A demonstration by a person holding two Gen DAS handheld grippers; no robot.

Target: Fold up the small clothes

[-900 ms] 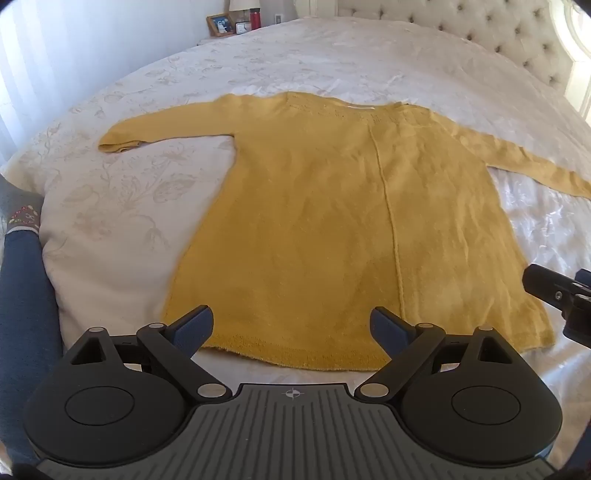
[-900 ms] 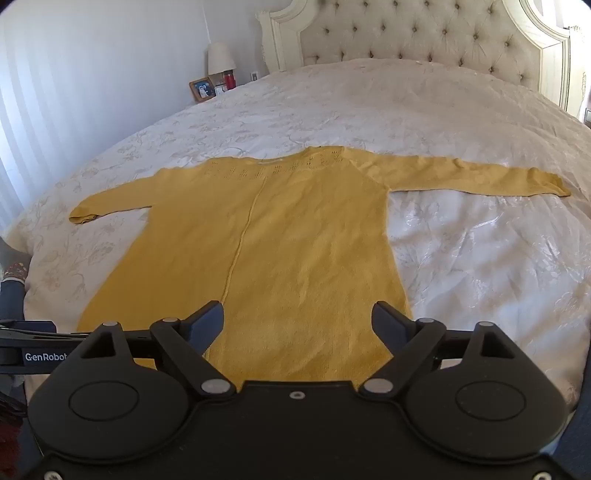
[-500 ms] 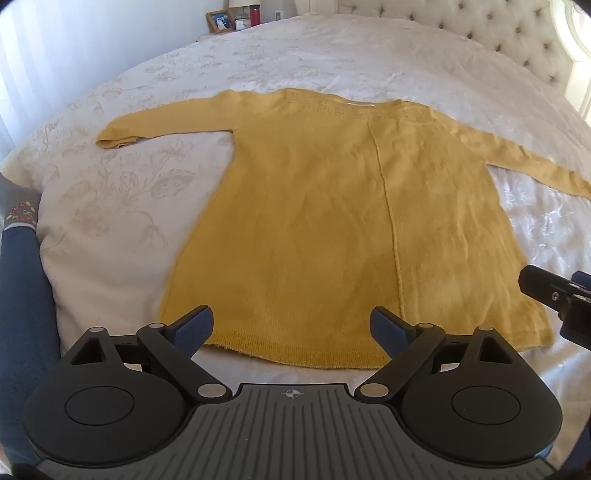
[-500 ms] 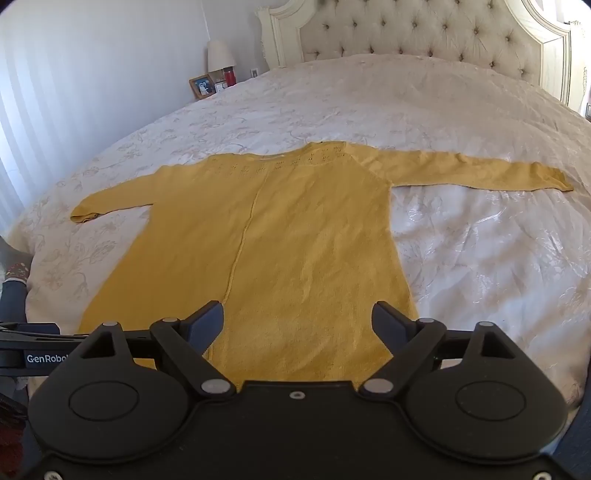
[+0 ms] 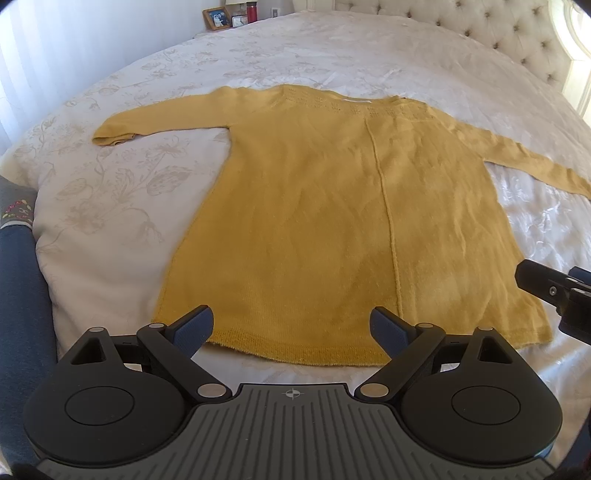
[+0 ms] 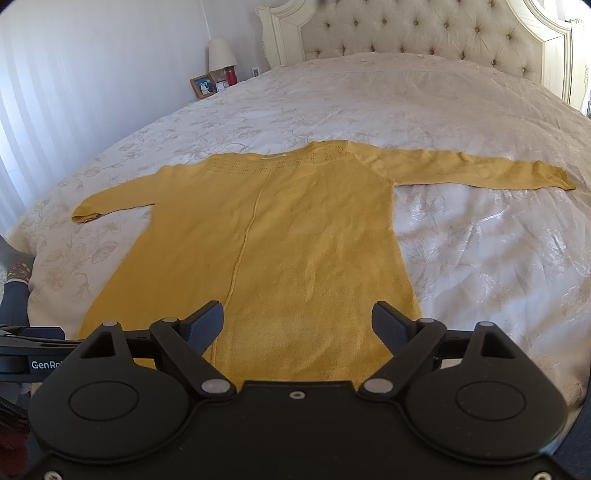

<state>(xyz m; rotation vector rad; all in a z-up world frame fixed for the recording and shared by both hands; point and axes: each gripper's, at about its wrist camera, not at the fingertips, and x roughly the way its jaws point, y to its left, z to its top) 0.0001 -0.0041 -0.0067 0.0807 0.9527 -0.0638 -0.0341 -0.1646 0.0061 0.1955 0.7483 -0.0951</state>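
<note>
A mustard-yellow knit sweater (image 5: 332, 221) lies flat on the bed, hem toward me, both sleeves spread out; it also shows in the right wrist view (image 6: 266, 251). My left gripper (image 5: 291, 328) is open and empty, hovering over the hem's left half. My right gripper (image 6: 297, 325) is open and empty, above the hem's right half. The right gripper's tip shows at the left wrist view's right edge (image 5: 554, 291). The left sleeve cuff (image 5: 110, 134) lies far left, the right cuff (image 6: 554, 177) far right.
The bed has a cream floral bedspread (image 6: 480, 258) and a tufted headboard (image 6: 424, 33). A nightstand with a photo frame (image 6: 203, 85), lamp and red jar stands at the far left. My blue-sleeved arm (image 5: 18, 295) is at the left edge.
Both grippers have drifted slightly; the sweater has shifted a little lower and nearer in the views. Nothing was grasped and the sweater lies as before.
</note>
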